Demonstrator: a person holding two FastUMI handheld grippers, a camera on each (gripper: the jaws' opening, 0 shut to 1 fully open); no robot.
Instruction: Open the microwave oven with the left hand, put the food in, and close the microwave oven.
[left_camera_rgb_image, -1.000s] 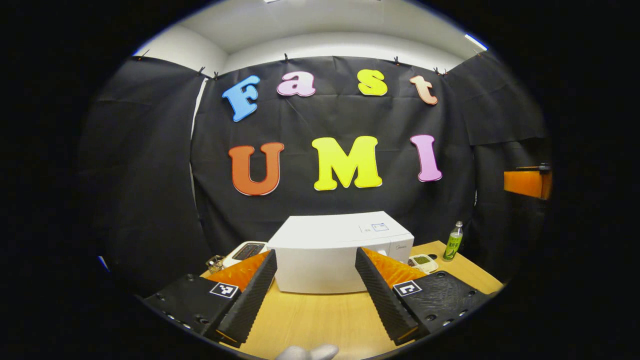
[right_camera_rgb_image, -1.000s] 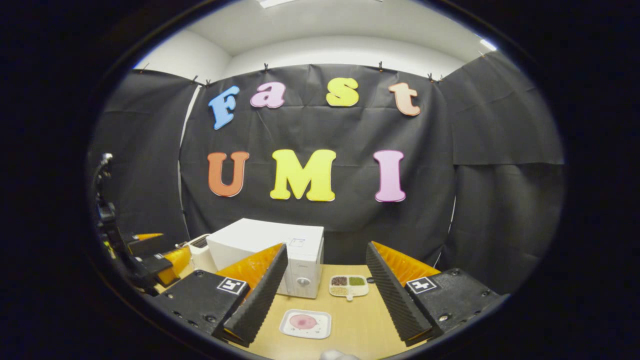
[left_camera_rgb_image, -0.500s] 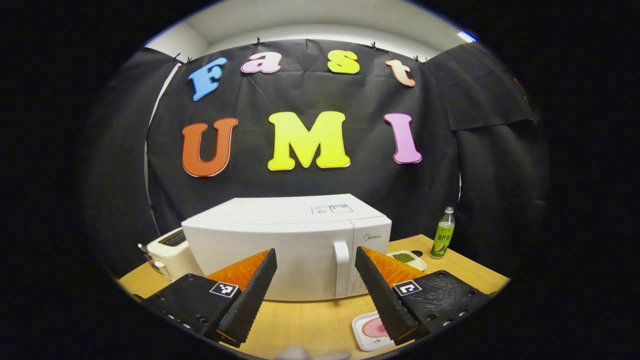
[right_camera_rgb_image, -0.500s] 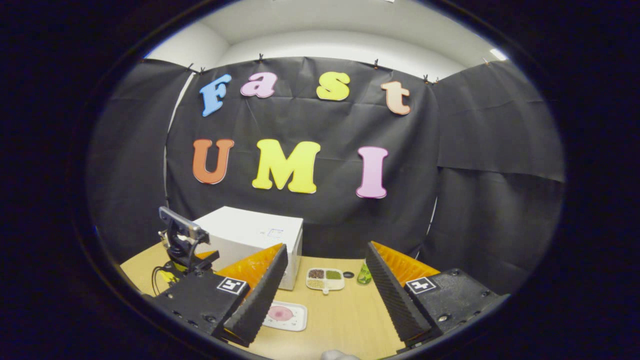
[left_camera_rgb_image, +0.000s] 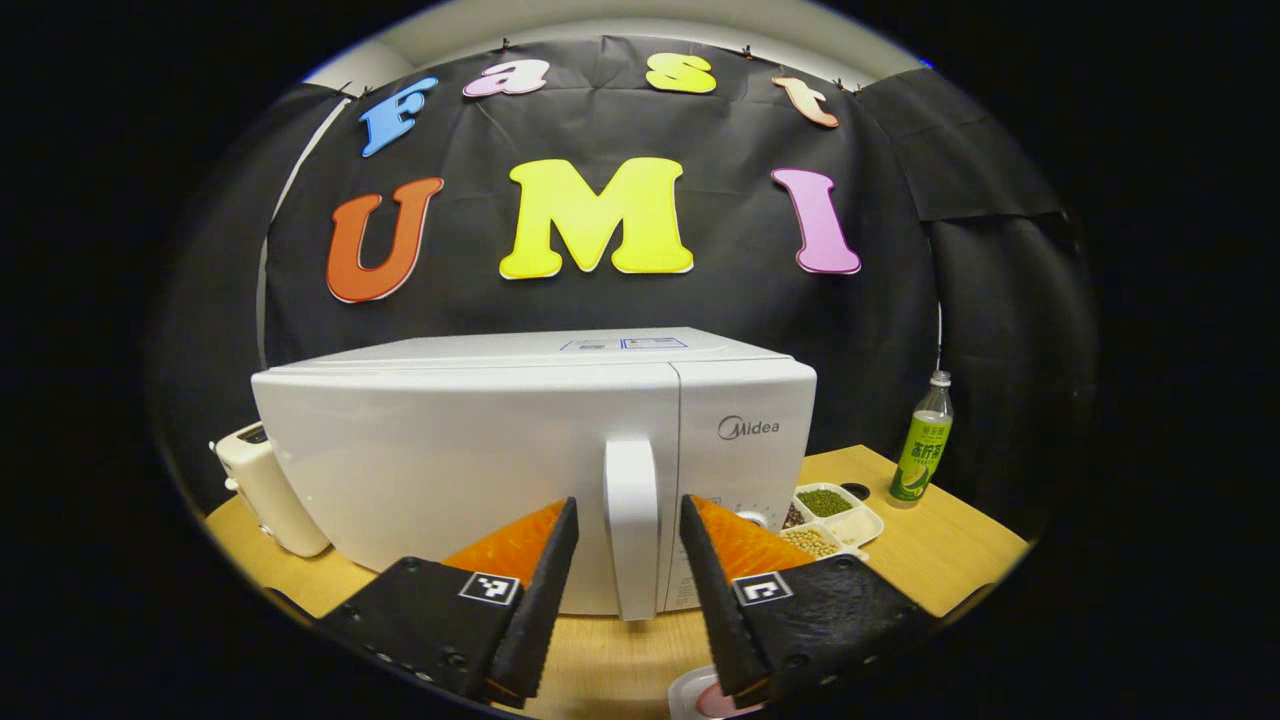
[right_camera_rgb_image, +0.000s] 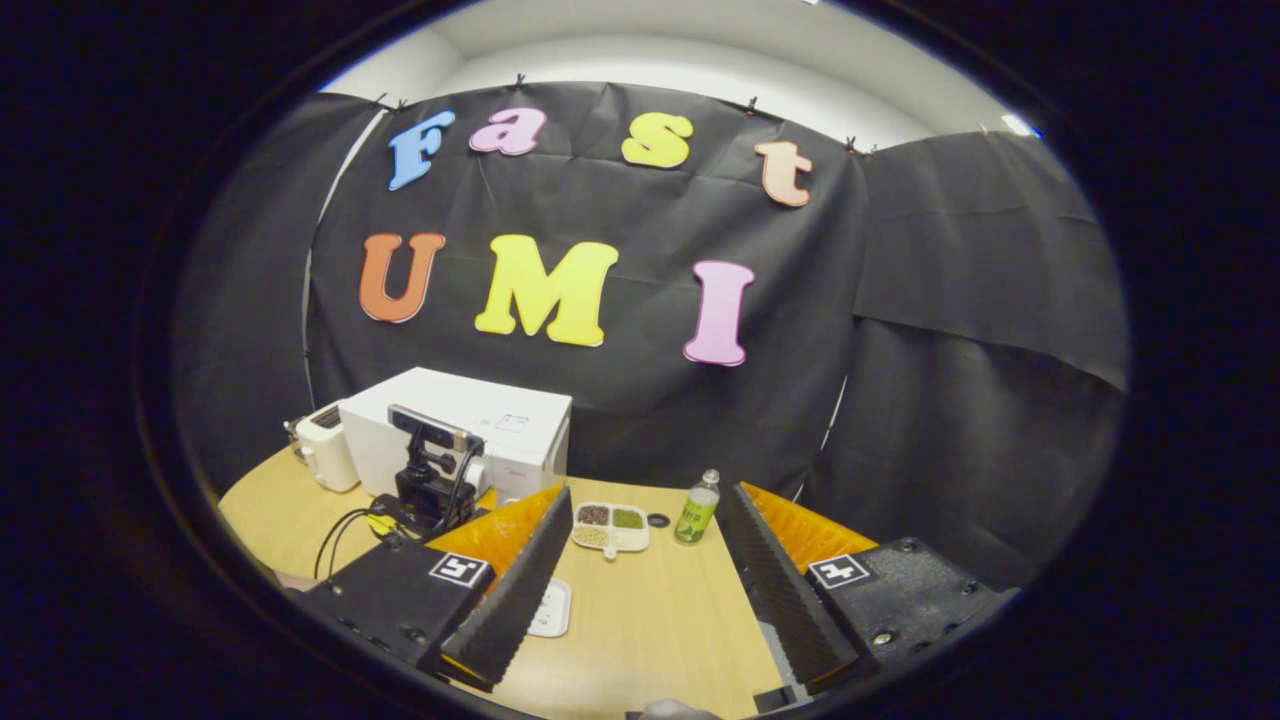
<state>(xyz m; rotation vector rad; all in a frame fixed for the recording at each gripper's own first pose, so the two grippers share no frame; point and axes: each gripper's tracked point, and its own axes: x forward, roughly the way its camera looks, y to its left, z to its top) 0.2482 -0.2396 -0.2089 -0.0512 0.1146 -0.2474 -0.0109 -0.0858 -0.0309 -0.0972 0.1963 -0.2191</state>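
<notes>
The left gripper (left_camera_rgb_image: 628, 560), fingers spread, straddles the closed microwave oven's (left_camera_rgb_image: 460, 460) handle (left_camera_rgb_image: 632, 525) on the table (left_camera_rgb_image: 930, 550); squeezing squarely before pulling should prevent slipping, while the right gripper (right_camera_rgb_image: 645, 580) hangs open.

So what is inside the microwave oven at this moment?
Cannot be seen: the microwave oven has its white door shut, hiding the inside. The left gripper straddles the door handle, not yet closed.

Black cloth wall (right_camera_rgb_image: 960, 330) – white ceiling (right_camera_rgb_image: 700, 50) above, wooden table (right_camera_rgb_image: 650, 620) below.
</notes>
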